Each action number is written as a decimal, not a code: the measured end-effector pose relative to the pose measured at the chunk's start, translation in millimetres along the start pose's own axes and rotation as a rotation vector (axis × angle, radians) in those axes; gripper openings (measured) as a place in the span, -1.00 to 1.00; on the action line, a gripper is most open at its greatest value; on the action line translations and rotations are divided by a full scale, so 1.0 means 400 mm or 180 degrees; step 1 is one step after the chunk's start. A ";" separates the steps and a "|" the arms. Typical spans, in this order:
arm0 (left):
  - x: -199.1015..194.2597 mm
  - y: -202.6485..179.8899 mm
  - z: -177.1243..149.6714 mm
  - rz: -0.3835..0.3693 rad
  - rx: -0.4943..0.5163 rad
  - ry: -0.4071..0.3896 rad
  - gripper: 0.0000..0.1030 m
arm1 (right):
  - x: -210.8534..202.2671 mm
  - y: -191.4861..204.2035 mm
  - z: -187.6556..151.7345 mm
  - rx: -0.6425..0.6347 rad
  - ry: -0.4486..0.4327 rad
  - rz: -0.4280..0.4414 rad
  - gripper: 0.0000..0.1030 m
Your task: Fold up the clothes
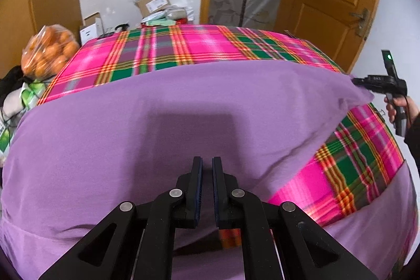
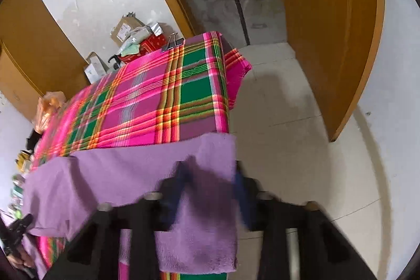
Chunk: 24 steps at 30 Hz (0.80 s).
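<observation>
A purple garment lies spread across a table covered in a pink and green plaid cloth. My left gripper sits low over the garment's near part with its jaws close together, a narrow gap between the pads. In the left wrist view my right gripper is at the far right and holds a corner of the garment lifted off the table. In the right wrist view my right gripper is blurred, with the purple fabric draped between its fingers at the table's right edge.
A bag of oranges sits at the table's left edge. Cardboard boxes and packages are stacked behind the table. A binder clip holds the plaid cloth at the far corner. An open wooden door and tiled floor lie to the right.
</observation>
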<state>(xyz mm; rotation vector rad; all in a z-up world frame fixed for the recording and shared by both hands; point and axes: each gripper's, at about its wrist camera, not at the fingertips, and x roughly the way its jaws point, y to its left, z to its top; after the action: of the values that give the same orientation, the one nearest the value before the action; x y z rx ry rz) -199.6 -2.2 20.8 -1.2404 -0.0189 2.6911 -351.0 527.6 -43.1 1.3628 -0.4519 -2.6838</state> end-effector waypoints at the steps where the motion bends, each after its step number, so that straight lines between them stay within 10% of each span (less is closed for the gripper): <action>1: 0.004 -0.010 0.002 0.0005 0.0031 0.0008 -0.86 | -0.006 -0.003 0.003 0.0015 -0.0046 0.0026 -0.81; 24: 0.051 -0.061 0.009 -0.0142 0.0135 0.0058 -0.86 | -0.027 -0.056 0.051 0.0136 -0.0204 -0.0270 -0.49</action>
<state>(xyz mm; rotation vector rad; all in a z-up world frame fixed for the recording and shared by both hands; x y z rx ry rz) -211.5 25.4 9.7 -1.2372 0.0125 2.6282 -359.7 555.6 -30.1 1.3393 -0.4703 -2.8089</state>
